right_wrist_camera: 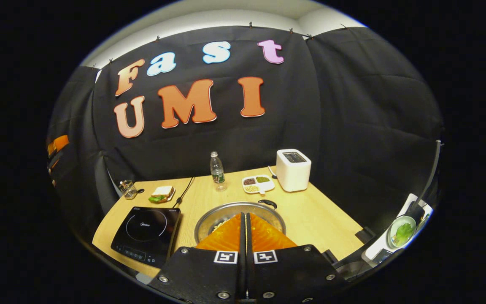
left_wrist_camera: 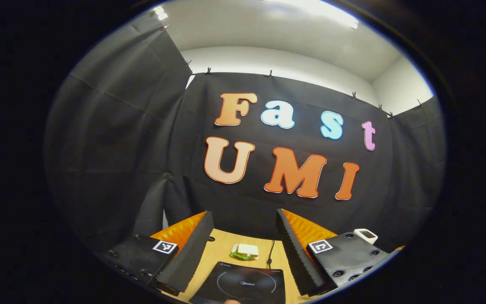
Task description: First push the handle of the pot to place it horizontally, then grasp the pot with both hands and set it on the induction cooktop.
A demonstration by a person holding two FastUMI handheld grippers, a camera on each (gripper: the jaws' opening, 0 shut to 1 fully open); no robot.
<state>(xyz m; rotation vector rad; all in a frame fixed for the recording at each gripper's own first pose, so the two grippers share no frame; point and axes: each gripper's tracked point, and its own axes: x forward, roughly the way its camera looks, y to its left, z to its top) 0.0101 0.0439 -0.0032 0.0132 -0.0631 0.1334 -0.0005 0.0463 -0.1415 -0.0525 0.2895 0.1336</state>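
At 6 o'clock in the right gripper view, the right gripper [right_wrist_camera: 245, 219] is closed above the pot [right_wrist_camera: 240, 214]; the left gripper [left_wrist_camera: 243, 236] gapes wide over the cooktop [left_wrist_camera: 243, 286].

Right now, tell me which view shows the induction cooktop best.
The right gripper view: the whole induction cooktop lies on the table, left of the pot. The left gripper view catches the induction cooktop between its open fingers, cut at the image's bottom edge.
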